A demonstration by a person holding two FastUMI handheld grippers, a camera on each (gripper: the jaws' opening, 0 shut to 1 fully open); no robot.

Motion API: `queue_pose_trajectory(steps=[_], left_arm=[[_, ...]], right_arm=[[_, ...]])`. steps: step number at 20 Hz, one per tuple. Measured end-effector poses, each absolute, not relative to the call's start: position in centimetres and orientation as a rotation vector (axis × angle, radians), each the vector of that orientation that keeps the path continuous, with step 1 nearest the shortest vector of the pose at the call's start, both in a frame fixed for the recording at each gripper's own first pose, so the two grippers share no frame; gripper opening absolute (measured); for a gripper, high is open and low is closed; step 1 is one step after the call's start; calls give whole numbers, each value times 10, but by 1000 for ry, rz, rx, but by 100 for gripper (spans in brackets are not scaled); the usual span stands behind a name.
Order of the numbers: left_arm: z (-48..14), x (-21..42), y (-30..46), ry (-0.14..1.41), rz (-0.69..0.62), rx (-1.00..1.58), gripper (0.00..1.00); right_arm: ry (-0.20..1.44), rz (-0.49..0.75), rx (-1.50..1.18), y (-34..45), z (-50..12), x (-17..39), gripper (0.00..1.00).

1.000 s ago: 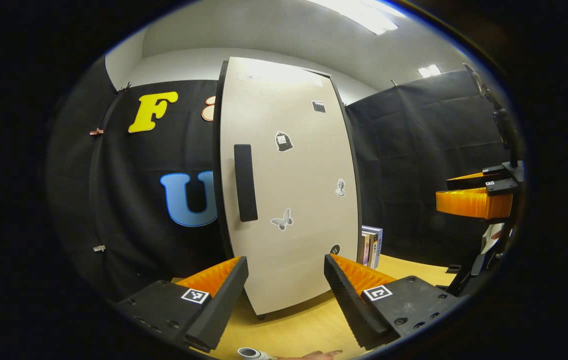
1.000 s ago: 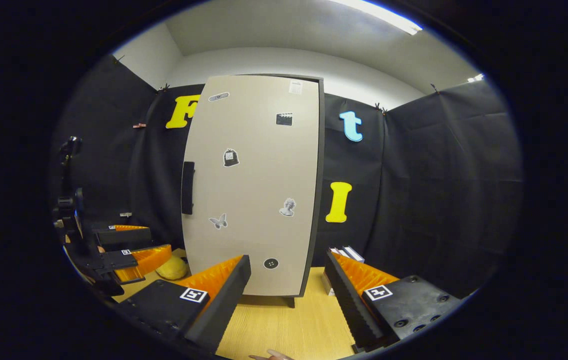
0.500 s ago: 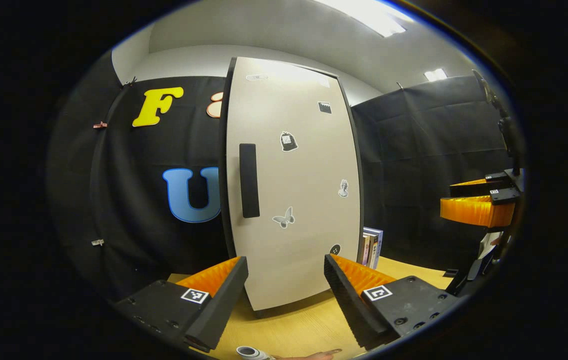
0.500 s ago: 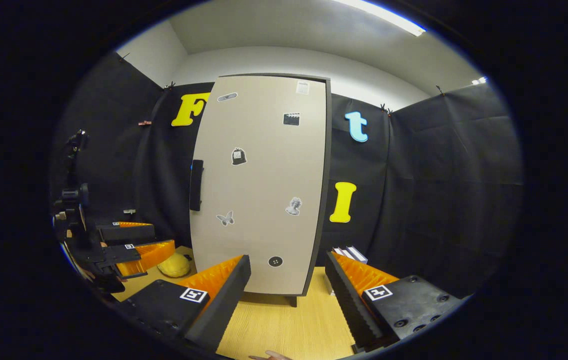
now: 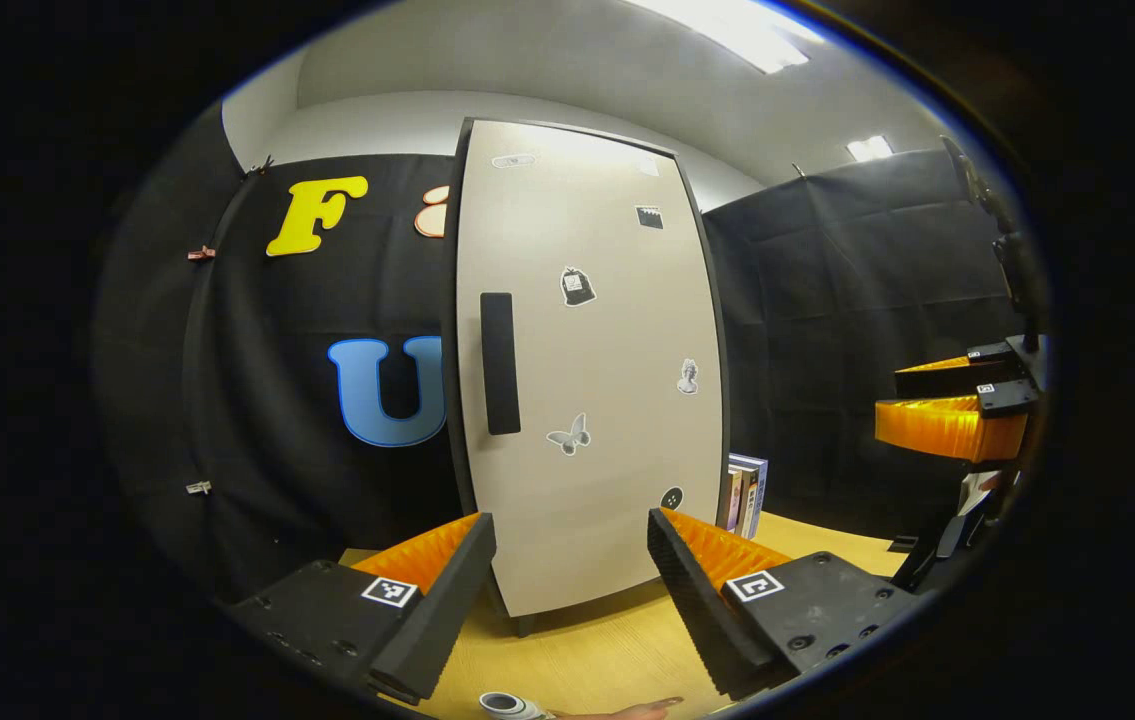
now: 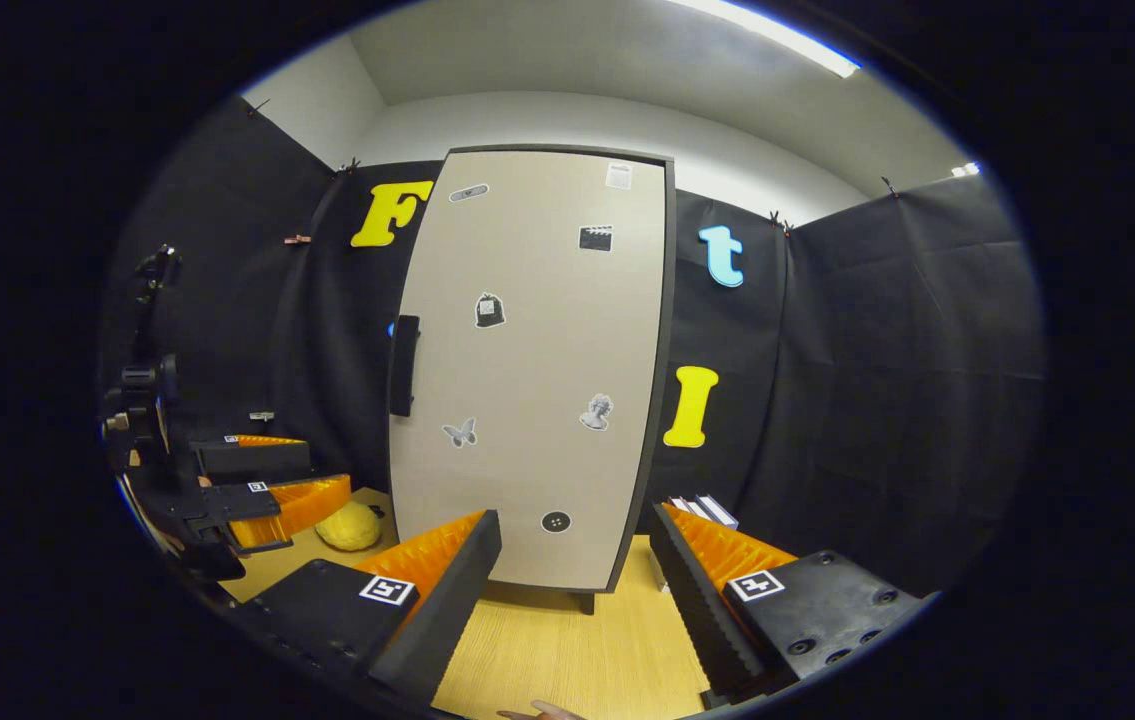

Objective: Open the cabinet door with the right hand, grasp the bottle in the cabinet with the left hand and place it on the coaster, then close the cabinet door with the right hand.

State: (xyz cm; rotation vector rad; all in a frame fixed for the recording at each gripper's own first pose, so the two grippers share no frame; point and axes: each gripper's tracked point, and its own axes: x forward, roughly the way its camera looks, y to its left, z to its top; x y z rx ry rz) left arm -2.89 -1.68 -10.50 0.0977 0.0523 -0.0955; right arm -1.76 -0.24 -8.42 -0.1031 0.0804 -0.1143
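Observation:
A tall cabinet stands on the wooden table with its pale door (image 5: 587, 380) (image 6: 537, 370) closed. A black vertical handle (image 5: 499, 363) (image 6: 404, 365) sits on the door's left side. Whatever is inside is hidden. My left gripper (image 5: 572, 545) is open, short of the door's lower part, holding nothing. My right gripper (image 6: 575, 540) is open too, in front of the door's bottom edge. The right gripper (image 5: 952, 400) also appears at the right of the left gripper view, and the left gripper (image 6: 262, 480) at the left of the right gripper view.
Several books (image 5: 745, 494) (image 6: 697, 510) stand upright right of the cabinet. A yellow rounded object (image 6: 347, 526) lies on the table (image 6: 547, 650) left of the cabinet. A small white round thing (image 5: 505, 705) and a fingertip (image 5: 642, 709) show at the bottom edge.
Both views have shifted slightly, so the cabinet sits a little more to the right in each. The door stays closed and both grippers stay open.

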Motion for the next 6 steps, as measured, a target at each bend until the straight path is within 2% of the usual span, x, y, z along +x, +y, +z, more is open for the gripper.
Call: queue_pose_trajectory(steps=[6], left_arm=[[-104,-30,-16,53,-94,83,96]], right_arm=[[78,-109,-94,-2,-85,-15,98]])
